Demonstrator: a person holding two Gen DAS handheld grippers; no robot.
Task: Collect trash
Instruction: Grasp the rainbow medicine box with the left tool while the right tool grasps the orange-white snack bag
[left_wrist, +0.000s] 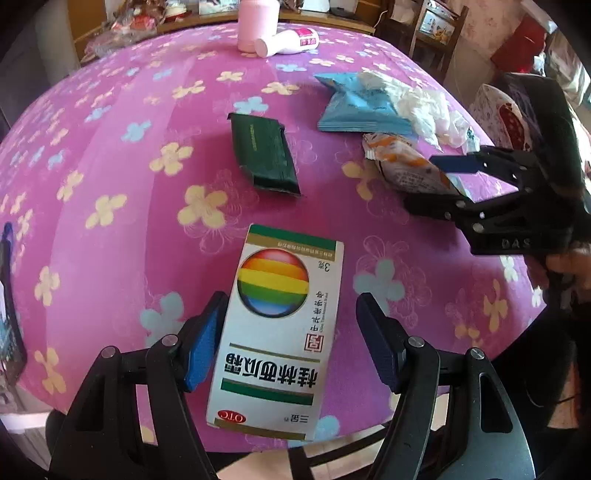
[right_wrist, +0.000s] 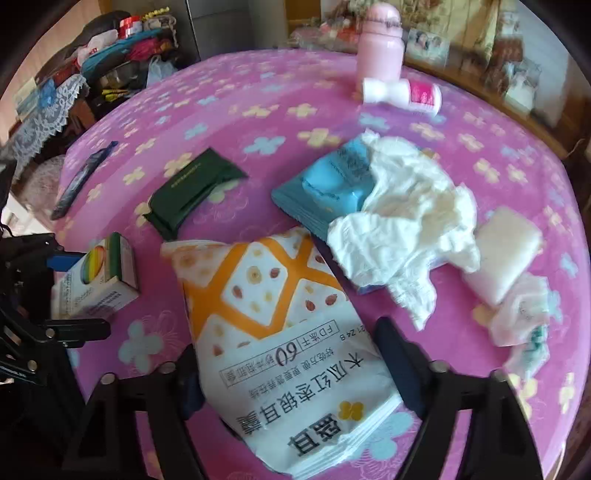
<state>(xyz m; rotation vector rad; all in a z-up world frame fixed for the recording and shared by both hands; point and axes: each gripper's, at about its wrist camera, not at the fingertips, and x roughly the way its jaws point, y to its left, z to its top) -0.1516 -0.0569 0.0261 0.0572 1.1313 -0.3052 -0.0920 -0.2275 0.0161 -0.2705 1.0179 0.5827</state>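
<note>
My left gripper (left_wrist: 291, 339) is open around a white medicine box with a rainbow ball (left_wrist: 280, 328); the left pad (left_wrist: 205, 343) touches the box, the right pad stands apart. The box also shows in the right wrist view (right_wrist: 98, 284). My right gripper (right_wrist: 291, 373) is open astride an orange-and-white snack pouch (right_wrist: 280, 332), also visible in the left wrist view (left_wrist: 402, 166). On the pink flowered table (left_wrist: 110, 147) lie a dark green packet (left_wrist: 264, 153), a blue packet (left_wrist: 354, 107) and crumpled white tissue (right_wrist: 402, 221).
A pink bottle (right_wrist: 380, 48) stands at the far edge with a white bottle (right_wrist: 402, 94) lying beside it. A white sponge-like block (right_wrist: 506, 251) and crumpled paper (right_wrist: 524, 314) lie at right. A dark blue sachet (right_wrist: 81, 181) lies at left. Cluttered furniture surrounds the table.
</note>
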